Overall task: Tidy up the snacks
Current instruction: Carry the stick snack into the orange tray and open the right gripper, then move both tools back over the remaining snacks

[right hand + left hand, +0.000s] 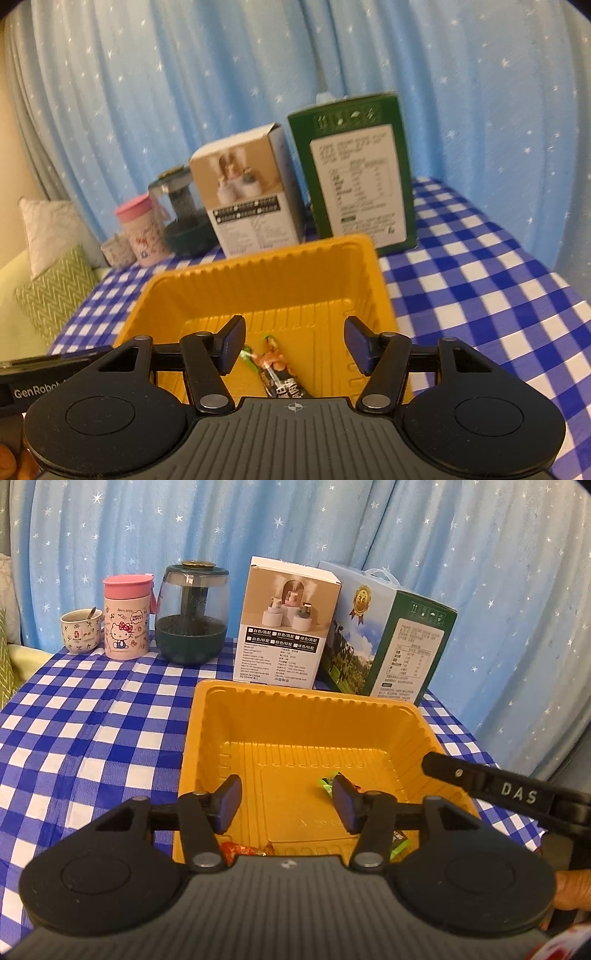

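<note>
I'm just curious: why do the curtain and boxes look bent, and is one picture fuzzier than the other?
Both views are fisheye, so edges bow and corners go dark. Left wrist view: sharp, print on the white box is crisp. Right wrist view: softer, the green box label and pink cup are smeared; the yellow tray stays clear.

We see a pale blue curtain (295, 535) dotted with white stars hanging right behind the blue-and-white checked surface (92, 720); left of that surface, two cushions (55, 258) lean on pale seating.
</note>
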`<state>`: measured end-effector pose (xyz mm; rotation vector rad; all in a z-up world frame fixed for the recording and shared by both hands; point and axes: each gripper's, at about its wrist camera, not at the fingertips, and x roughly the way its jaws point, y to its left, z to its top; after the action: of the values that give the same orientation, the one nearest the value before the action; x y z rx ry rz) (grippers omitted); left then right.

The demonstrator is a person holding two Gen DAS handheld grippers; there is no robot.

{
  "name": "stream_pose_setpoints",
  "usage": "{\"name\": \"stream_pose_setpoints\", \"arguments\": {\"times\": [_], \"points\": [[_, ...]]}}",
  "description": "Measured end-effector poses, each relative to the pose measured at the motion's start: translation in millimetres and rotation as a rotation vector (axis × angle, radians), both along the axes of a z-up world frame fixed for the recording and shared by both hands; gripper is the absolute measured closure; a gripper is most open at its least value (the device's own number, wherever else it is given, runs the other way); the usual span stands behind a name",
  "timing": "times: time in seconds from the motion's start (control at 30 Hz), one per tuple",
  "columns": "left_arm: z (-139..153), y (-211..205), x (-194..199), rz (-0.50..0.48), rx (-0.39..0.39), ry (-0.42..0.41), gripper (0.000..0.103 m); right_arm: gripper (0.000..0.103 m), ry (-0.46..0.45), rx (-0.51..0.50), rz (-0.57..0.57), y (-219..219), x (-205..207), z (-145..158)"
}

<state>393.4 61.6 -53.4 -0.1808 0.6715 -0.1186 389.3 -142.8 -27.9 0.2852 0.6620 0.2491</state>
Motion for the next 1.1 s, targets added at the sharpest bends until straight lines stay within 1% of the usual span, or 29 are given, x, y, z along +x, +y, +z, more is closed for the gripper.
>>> {"name": "stream_pose_setpoints", "arguments": {"times": [0.17, 0.27, 0.43, 0.5, 0.6, 0.63, 0.77, 0.87, 1.1], "points": [[9, -3, -23, 0.009, -0.01, -0.011, 0.049, 0.043, -0.024, -0.02, -0.01, -3, -20, 15], [17, -5, -43, 0.015, -0.01, -0.017, 0.045, 0.043, -0.027, -0.023, -0.007, -3, -42, 25], [31, -8, -85, 0.028, -0.012, -0.006, 0.036, 0.042, -0.033, -0.064, 0.019, 0, -84, 44], [37, -10, -103, 0.022, -0.004, -0.001, 0.031, 0.04, -0.024, -0.082, 0.025, -1, -103, 49], [45, -12, -133, 0.023, 0.005, 0.002, 0.028, 0.026, 0.006, -0.098, 0.019, -6, -132, 55], [48, -12, -142, 0.029, 0.005, 0.002, 0.027, 0.025, 0.012, -0.099, 0.021, -8, -143, 57], [54, -13, -184, 0.04, 0.0, 0.01, 0.018, 0.024, 0.038, -0.126, 0.024, -11, -183, 61], [55, -14, -215, 0.046, 0.019, 0.015, 0.017, 0.024, 0.056, -0.124, 0.025, -14, -211, 64], [48, -8, -279, 0.087, 0.005, 0.05, 0.013, 0.023, 0.089, -0.12, 0.002, -24, -268, 64]]}}
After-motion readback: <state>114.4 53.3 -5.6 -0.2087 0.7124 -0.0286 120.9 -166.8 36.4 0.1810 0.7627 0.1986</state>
